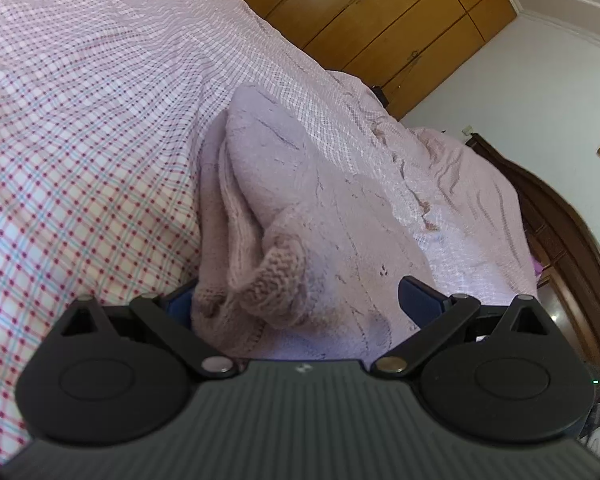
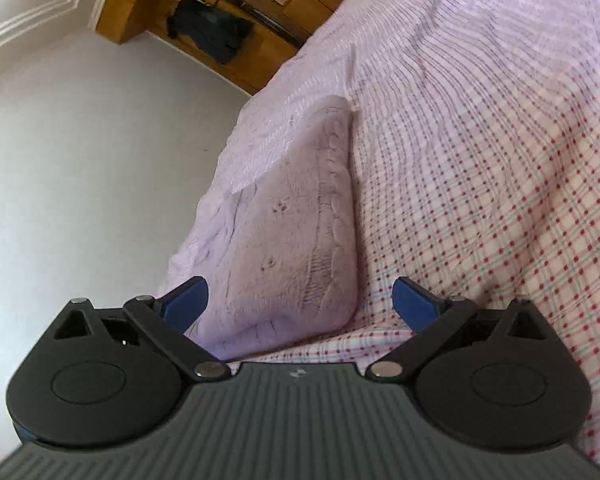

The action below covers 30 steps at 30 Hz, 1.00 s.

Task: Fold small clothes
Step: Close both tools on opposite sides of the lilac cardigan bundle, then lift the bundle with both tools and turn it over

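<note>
The pink knit sweater (image 1: 300,216) is on the bed (image 1: 80,160) near its edge, folded over into a thick bundle — one cuff still pokes out on my side. My left hand-held gripper (image 1: 296,304) is spread around that end, pads not pinching. My right hand-held gripper (image 2: 300,300) is wide apart, empty. I'd guess just tucking left.

Both wrist views look down close along the bed (image 1: 80,128), sharing the knitted garment (image 1: 320,208).
</note>
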### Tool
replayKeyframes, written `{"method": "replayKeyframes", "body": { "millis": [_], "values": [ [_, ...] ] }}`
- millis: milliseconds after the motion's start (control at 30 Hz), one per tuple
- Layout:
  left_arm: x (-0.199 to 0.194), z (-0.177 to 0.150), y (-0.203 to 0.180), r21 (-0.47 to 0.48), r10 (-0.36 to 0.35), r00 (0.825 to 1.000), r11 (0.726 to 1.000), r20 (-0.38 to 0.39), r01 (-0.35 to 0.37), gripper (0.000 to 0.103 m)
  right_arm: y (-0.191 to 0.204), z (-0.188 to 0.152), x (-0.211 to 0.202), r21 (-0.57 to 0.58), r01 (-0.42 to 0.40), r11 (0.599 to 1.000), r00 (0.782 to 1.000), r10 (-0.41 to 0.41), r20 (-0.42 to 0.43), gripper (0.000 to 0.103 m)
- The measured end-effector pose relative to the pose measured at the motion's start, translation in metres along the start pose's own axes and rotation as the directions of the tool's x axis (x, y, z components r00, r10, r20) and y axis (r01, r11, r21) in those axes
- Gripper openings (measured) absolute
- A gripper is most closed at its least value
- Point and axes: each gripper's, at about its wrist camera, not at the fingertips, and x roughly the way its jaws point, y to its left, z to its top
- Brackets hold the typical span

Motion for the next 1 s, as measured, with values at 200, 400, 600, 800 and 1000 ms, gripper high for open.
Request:
{"method": "replayKeyframes", "body": {
  "millis": [200, 400, 600, 800, 1000],
  "values": [
    [0.002, 0.004, 0.005, -0.010, -0.003, 1.000, 1.000, -0.002, 0.003, 0.102, 0.000, 0.021, 0.057, 0.082, -0.066, 0.994, 0.994, 0.072, -0.080, 0.103],
    [0.004, 0.009, 0.010, -0.023, -0.017, 1.000, 1.000, 0.001, 0.017, 0.101, 0.010, 0.018, 0.090, 0.024, -0.035, 0.999, 0.998, 0.036, -0.053, 0.101],
    [0.003, 0.012, 0.019, -0.026, 0.026, 1.000, 0.999, -0.002, -0.026, 0.053, -0.014, 0.013, 0.090, 0.083, -0.020, 0.996, 0.999, 0.022, -0.024, 0.063],
    [-0.017, 0.010, 0.013, -0.049, 0.017, 0.999, 0.999, 0.031, -0.015, 0.037, -0.006, -0.001, 0.077, 0.116, -0.084, 0.990, 0.996, 0.079, 0.048, 0.050],
    [-0.057, 0.002, -0.006, -0.166, -0.100, 0.994, 0.980, 0.046, 0.106, 0.036, 0.013, -0.002, 0.027, 0.189, -0.173, 0.967, 0.984, 0.162, 0.070, 0.048]
  ]
}}
